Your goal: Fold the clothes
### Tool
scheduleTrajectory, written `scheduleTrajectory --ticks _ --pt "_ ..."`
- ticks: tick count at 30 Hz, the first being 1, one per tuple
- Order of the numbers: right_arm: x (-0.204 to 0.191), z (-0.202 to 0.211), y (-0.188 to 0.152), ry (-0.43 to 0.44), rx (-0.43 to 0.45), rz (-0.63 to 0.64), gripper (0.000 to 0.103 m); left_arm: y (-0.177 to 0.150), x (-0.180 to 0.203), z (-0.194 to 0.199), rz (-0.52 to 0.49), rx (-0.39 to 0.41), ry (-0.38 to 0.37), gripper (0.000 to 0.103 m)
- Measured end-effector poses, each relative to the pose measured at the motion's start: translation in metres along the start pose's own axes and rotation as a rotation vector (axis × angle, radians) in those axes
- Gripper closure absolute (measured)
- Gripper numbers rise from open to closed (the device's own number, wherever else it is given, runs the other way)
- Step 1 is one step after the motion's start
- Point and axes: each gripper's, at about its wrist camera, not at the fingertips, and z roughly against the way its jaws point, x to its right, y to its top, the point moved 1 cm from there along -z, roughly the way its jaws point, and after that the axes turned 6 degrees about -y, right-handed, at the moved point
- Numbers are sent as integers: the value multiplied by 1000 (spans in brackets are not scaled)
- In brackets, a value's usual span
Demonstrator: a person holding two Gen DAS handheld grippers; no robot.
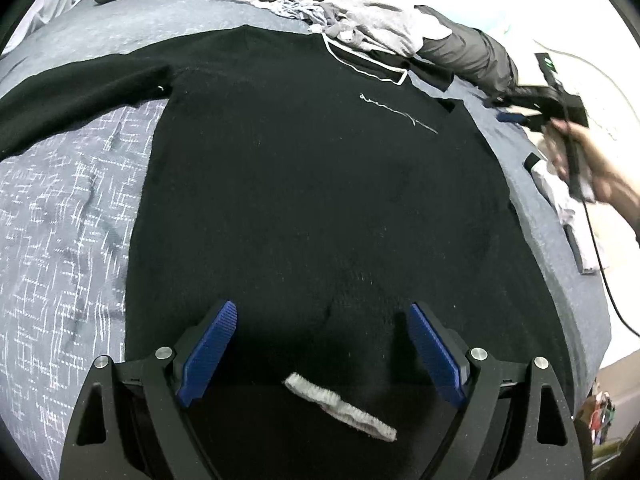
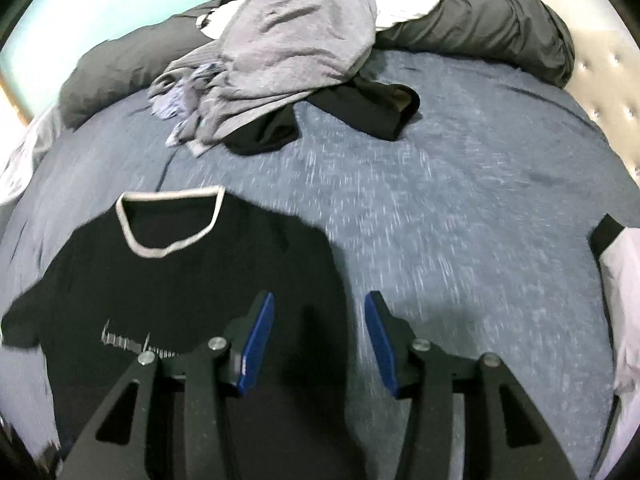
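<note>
A black sweater point(image 1: 320, 184) with a white-trimmed neck lies flat on the bed, one sleeve point(image 1: 76, 96) stretched to the left. My left gripper point(image 1: 322, 340) is open, low over its hem end, holding nothing. A small grey-white cloth strip point(image 1: 340, 406) lies on the sweater between its arms. In the right wrist view the sweater point(image 2: 168, 280) shows its white collar point(image 2: 170, 222) and white lettering. My right gripper point(image 2: 320, 328) is open and empty above the sweater's right shoulder edge; it also shows, blurred, in the left wrist view point(image 1: 516, 114).
A pile of grey and black clothes point(image 2: 280, 60) lies at the far side of the blue-grey bedspread point(image 2: 460, 200). Dark pillows point(image 2: 480, 20) sit behind it. White and black garments point(image 2: 624, 280) lie at the bed's right edge. A padded headboard point(image 2: 608, 72) stands far right.
</note>
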Motion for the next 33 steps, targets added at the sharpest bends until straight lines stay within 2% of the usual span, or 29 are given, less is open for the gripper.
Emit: scheduleTrajectory --ticks 6,11,13,14,18,21,24,27,33 --pt "-19 -32 28 -46 -35 30 55 -1 1 -2 -8 -1 -4 13" --pt "-26 -63 27 -144 -121 62 55 -2 -1 -2 -2 3 -19 12" --pt "-20 -70 26 -156 -123 36 65 -2 0 -2 -6 3 -17 12" --pt "-17 -72 26 -159 -122 23 80 -2 0 -2 -9 3 -16 12" --pt "-9 -81 27 -212 -112 -2 90 -3 0 -3 -11 4 -17 12" --pt "-3 -85 30 -241 -91 -19 92 -3 -2 -4 -8 3 -21 12" --pt "6 -89 31 -224 -77 -63 92 -3 -1 -6 -12 1 -19 11" --pt "12 -81 33 -186 -12 -98 92 -3 -1 -5 -14 -1 -17 11" --pt "30 -37 33 -89 112 -192 92 -3 -3 -4 -3 2 -24 11"
